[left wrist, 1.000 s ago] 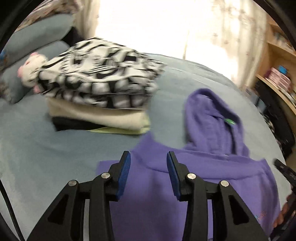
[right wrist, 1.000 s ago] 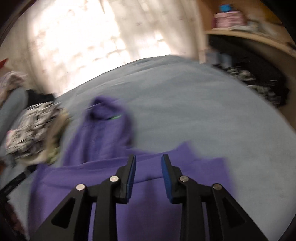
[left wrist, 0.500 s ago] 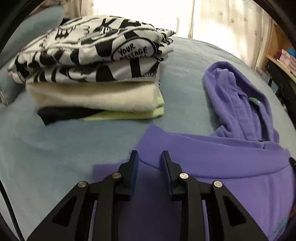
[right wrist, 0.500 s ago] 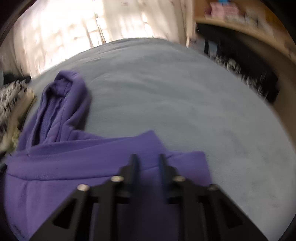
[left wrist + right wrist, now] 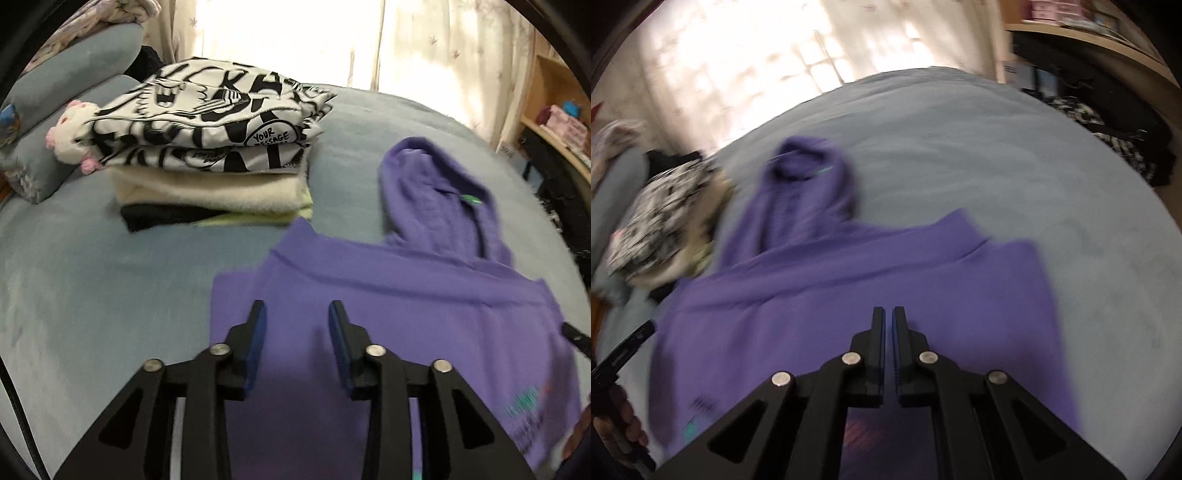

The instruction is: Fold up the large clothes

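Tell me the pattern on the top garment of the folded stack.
Black-and-white cartoon lettering print, clearest in the left wrist view.

Left tongs [image 5: 297, 314] just opening, empty, right tongs [image 5: 888, 317] closed

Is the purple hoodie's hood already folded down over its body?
No, the hood of the purple hoodie lies stretched out flat on the bed beyond the body.

Hoodie [image 5: 406, 314] lies on bed [image 5: 92, 288], apparently just right of clothes stack [image 5: 214, 162].
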The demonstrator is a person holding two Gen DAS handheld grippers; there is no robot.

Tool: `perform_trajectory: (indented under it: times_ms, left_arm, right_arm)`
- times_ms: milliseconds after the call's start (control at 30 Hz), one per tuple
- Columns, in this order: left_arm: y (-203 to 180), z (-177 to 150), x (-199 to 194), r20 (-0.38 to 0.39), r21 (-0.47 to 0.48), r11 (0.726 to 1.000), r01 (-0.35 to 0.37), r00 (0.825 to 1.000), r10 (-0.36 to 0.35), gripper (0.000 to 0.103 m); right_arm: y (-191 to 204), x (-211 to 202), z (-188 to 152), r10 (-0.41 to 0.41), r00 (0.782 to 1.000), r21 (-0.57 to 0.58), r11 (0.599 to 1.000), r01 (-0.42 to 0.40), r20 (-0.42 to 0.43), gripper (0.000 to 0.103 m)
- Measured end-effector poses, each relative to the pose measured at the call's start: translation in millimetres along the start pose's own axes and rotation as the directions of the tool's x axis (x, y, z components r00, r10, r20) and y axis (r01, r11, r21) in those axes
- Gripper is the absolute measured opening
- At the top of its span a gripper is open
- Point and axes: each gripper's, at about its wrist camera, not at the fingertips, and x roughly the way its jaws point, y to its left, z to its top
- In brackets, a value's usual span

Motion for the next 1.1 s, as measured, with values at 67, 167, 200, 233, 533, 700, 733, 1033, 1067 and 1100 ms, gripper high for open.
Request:
perform_trajectory:
  times_ms: [67,167,200,233,533,700,733,1033,1067,1100]
  left_arm:
    - [-2,-21,-24,-0.003,0.001,1.0,0.024,1.0,-0.024,0.045]
    - [-9,-55,-48,-0.016,0.015,0.999,0.052,0.999,-0.052,0.046]
    - [-10,-67,-55,-0.016,0.014,0.998,0.054,0.998,-0.054,0.046]
    - [-10,-77,-61,-0.014,0.012,0.999,0.052,0.999,-0.051,0.046]
    - [5,-116,-41,-0.089,0.023,0.997,-0.068,0.994,0.07,0.046]
    - [22,-116,-50,-0.083,0.003,0.989,-0.147,0.986,0.147,0.046]
    - [26,-116,-51,-0.083,-0.003,0.987,-0.16,0.984,0.159,0.046]
    - [41,-121,-58,-0.109,-0.056,0.984,-0.17,0.98,0.164,0.046]
    - [41,-121,-57,-0.111,-0.06,0.984,-0.169,0.981,0.162,0.046]
    - [42,-121,-58,-0.115,-0.065,0.984,-0.167,0.981,0.159,0.046]
  right_arm:
    - [22,-12,-20,0.059,0.998,-0.029,0.998,-0.059,-0.006,0.008]
    - [54,-23,-50,0.145,0.989,-0.068,0.987,-0.147,-0.029,0.012]
    - [64,-27,-61,0.158,0.987,-0.082,0.984,-0.161,-0.036,0.012]
    - [76,-31,-73,0.174,0.984,-0.1,0.979,-0.178,-0.043,0.012]
    - [57,-24,-107,0.07,0.992,-0.086,0.993,-0.08,-0.108,0.012]
    - [-24,-37,-103,-0.122,0.989,0.029,0.992,0.125,-0.087,0.012]
    - [-47,-45,-103,-0.153,0.985,0.07,0.985,0.159,-0.079,0.012]
    - [-68,-58,-111,-0.241,0.965,0.088,0.964,0.25,-0.101,0.012]
    - [-67,-56,-111,-0.252,0.962,0.088,0.961,0.262,-0.109,0.012]
    - [-67,-52,-112,-0.26,0.958,0.1,0.957,0.273,-0.123,0.013]
